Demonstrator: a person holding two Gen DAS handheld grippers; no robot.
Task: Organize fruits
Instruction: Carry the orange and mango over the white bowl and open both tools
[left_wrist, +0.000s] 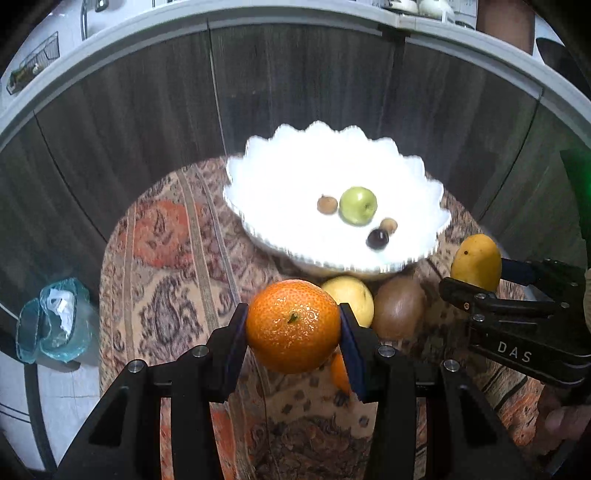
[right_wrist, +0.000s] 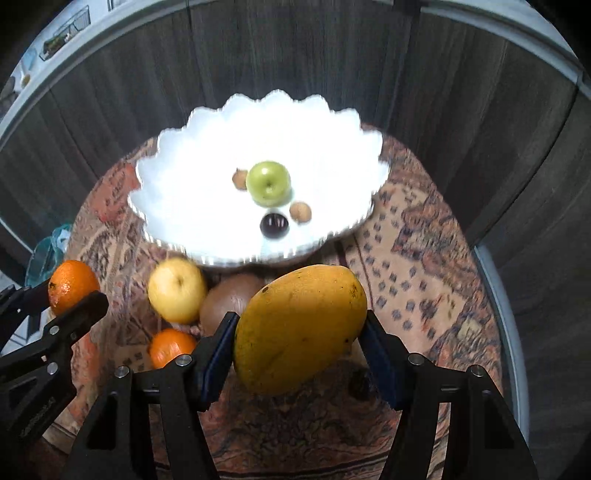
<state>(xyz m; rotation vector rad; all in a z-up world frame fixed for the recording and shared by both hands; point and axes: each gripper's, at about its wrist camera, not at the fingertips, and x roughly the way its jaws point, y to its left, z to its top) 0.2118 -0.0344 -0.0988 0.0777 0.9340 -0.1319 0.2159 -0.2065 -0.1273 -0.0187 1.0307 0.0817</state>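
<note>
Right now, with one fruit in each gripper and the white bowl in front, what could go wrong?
1. The mango is large and smooth, and the right gripper holds only its lower part, so it may tip or slip out.
2. The left gripper pinches the round orange at its sides; it could roll free.
3. A hard drop into the bowl may hit the green apple and scatter the small fruits beside it.

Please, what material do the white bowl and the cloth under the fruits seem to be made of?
The white bowl looks like glazed ceramic or milk glass; it is glossy, with a scalloped, beaded rim, but glare leaves this open. The cloth looks like a woven, matte fabric with a paisley pattern in orange, beige and dark tones; its surface shows no shine.
</note>
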